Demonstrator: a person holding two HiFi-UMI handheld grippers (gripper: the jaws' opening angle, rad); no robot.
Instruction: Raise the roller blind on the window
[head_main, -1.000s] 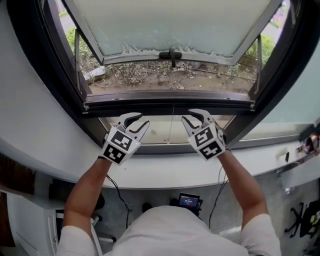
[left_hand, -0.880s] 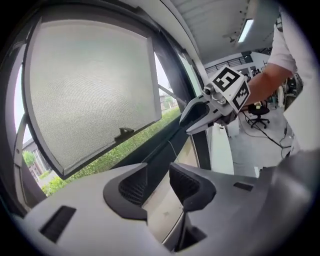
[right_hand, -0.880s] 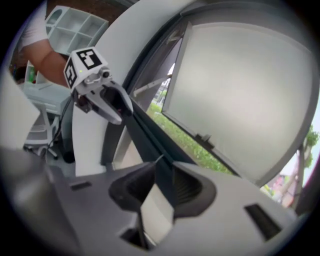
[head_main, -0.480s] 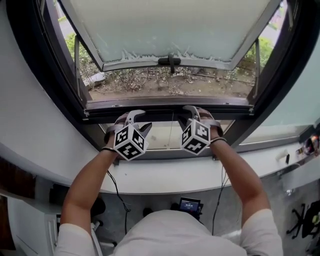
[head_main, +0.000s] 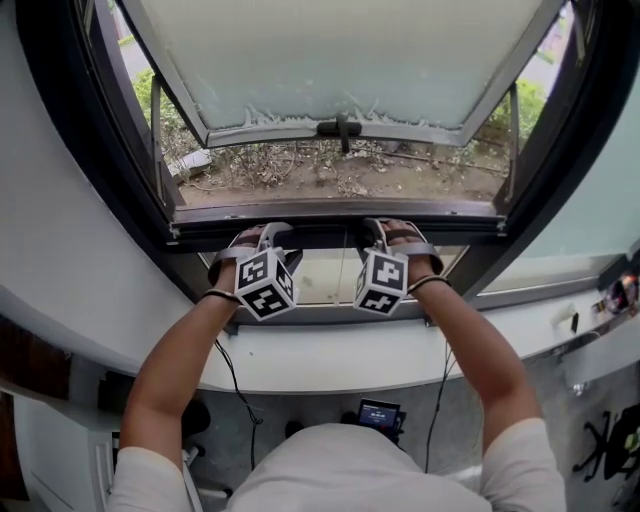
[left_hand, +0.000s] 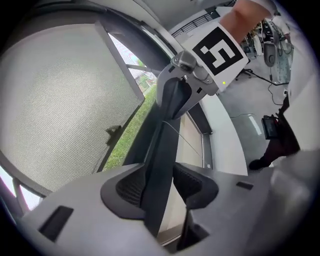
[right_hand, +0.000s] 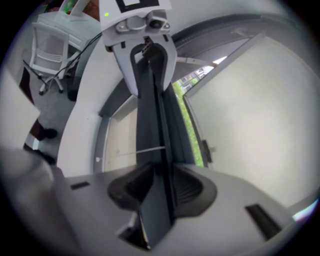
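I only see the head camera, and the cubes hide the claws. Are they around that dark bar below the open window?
Observer: Yes. In the left gripper view the dark bar runs between the jaws of the left gripper, which have just been opening. A gap shows beside one pad.
Operator: What about the other claw?
Observer: The jaws of the right gripper have just been opening too. Its view shows the bar between them, close to both pads.
Operator: Is the window glass plain white?
Observer: Not up close. In the left gripper view the window pane shows a fine dotted weave.
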